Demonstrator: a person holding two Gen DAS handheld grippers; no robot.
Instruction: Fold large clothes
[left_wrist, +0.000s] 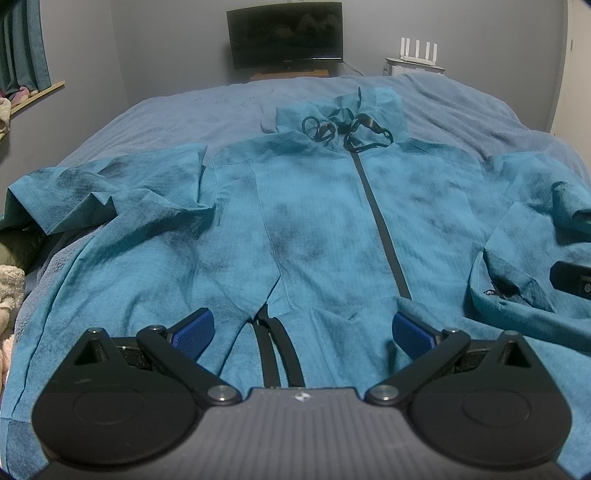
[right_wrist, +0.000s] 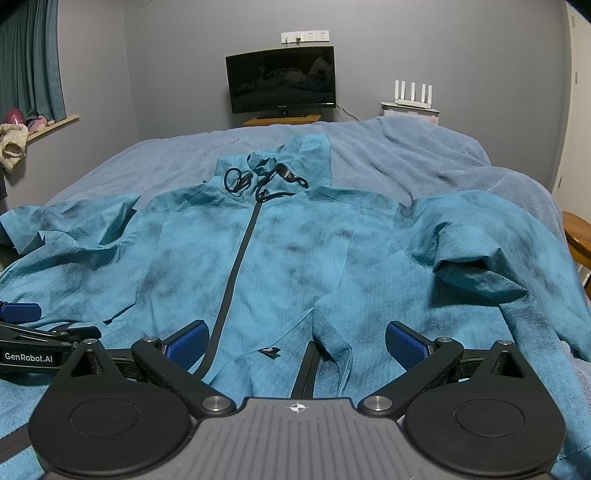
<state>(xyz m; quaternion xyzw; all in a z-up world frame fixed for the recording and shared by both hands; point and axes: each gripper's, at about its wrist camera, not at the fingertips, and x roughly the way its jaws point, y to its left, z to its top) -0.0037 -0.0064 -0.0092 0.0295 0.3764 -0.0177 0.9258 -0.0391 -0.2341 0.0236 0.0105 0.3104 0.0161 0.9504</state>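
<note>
A large teal zip-up jacket (left_wrist: 314, 221) lies front-up across the bed, hood and black drawcords (left_wrist: 343, 129) at the far end, black zipper (left_wrist: 380, 221) running toward me. Its sleeves are crumpled at both sides. My left gripper (left_wrist: 303, 328) hovers open over the jacket's hem, blue pads (left_wrist: 194, 332) spread wide with nothing between them. My right gripper (right_wrist: 295, 341) is also open above the hem, to the right of the zipper (right_wrist: 236, 258) on the jacket (right_wrist: 295, 251). The left gripper (right_wrist: 18, 314) shows at the right wrist view's left edge.
A grey-blue blanket (right_wrist: 406, 155) covers the bed (left_wrist: 184, 110). Behind it stand a dark monitor (right_wrist: 280, 81) and a white router (right_wrist: 412, 96). Curtains and a window ledge (right_wrist: 51, 123) are at left, a wooden chair edge (right_wrist: 578, 236) at right.
</note>
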